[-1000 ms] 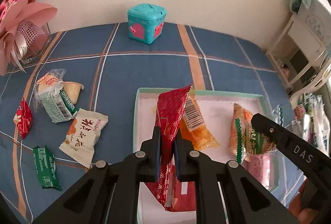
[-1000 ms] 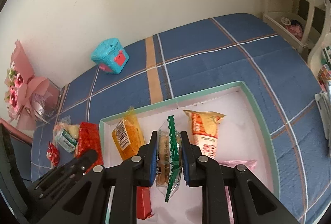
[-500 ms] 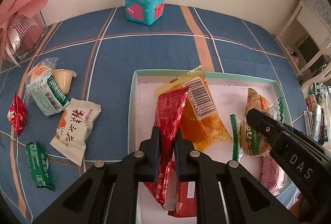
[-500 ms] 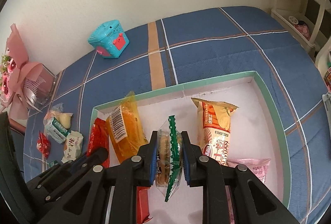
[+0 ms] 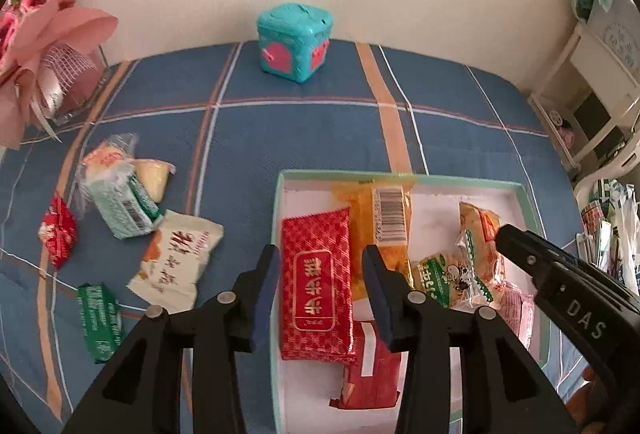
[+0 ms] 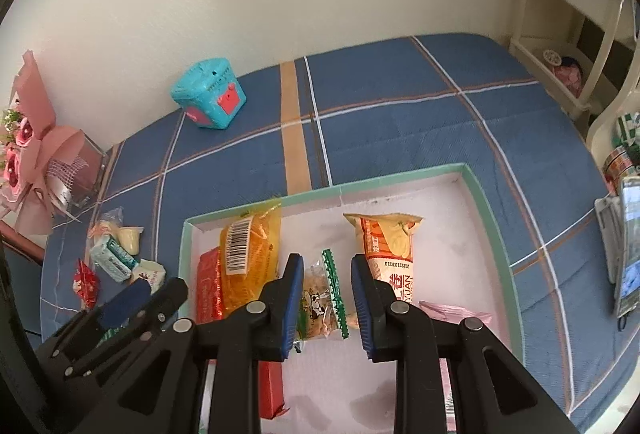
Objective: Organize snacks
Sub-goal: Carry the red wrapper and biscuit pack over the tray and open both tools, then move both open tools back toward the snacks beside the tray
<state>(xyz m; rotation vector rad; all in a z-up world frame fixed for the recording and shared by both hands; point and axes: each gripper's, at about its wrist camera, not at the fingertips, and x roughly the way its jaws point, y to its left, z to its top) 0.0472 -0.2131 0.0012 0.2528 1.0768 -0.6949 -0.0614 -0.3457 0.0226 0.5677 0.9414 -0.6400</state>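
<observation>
Your left gripper [image 5: 320, 290]: jaws opening, red packet [image 5: 316, 286] lying loose between them in tray [image 5: 516, 193]; your right gripper [image 6: 325, 298]: jaws opening around green-edged packet [image 6: 324, 298]

You have one green-rimmed tray [image 5: 400, 175] on the blue plaid cloth [image 5: 304, 137]. Inside the tray you can count six snack packets: one red packet with a white label [image 5: 316, 286], one second red packet [image 5: 372, 370] under it, one orange packet with a barcode [image 5: 384, 226], one clear packet with a green edge [image 6: 324, 298], one tall orange-and-white packet [image 6: 390, 246], and one pink packet [image 6: 456, 312]. Outside the tray, on the cloth, you have six more: one small red packet [image 5: 58, 232], one green packet [image 5: 100, 316], one white packet [image 5: 176, 258], one pale green packet [image 5: 120, 205], one clear packet with orange print [image 5: 106, 155] and one small jelly cup [image 5: 152, 177]. There is one teal box [image 5: 294, 41] and one pink bouquet [image 5: 44, 45]. You hold two grippers.
</observation>
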